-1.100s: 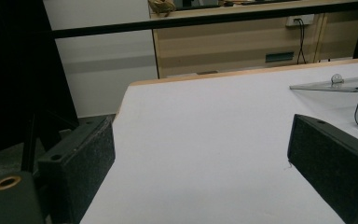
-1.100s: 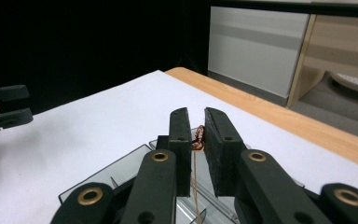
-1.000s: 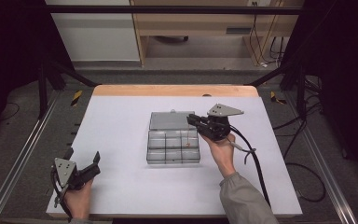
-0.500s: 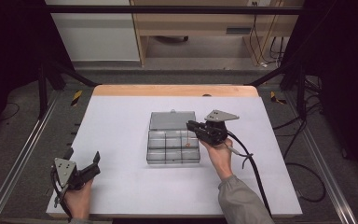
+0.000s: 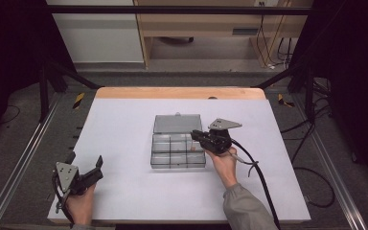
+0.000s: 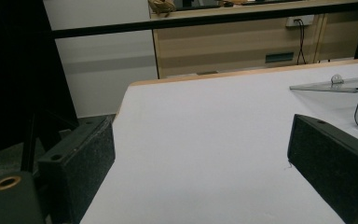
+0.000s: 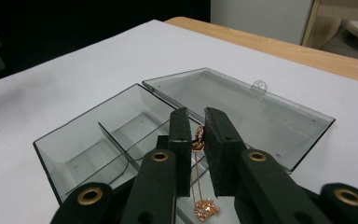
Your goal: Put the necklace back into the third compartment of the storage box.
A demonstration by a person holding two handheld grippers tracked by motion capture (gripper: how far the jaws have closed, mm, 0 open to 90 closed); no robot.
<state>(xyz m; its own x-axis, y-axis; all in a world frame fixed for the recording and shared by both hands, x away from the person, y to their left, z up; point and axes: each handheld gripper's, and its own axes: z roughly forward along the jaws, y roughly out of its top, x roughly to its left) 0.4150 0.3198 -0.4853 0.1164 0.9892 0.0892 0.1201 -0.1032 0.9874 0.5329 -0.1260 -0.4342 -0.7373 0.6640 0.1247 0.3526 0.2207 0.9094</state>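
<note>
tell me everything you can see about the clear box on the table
The clear box looks like smoky see-through plastic, split by thin dividers into several compartments. Its hinged lid lies open flat behind it, with a small tab on its far edge. It sits near the middle of the white table. The right gripper hangs over its right side holding a copper-coloured chain that dangles into it.

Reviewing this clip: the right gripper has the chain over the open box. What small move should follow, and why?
Probably lower the right gripper a little and open it. Its jaws pinch a copper-coloured chain whose loose end already gathers in a compartment of the clear box below, with the lid lying open flat behind. The left gripper rests open at the table's near corner.
</note>
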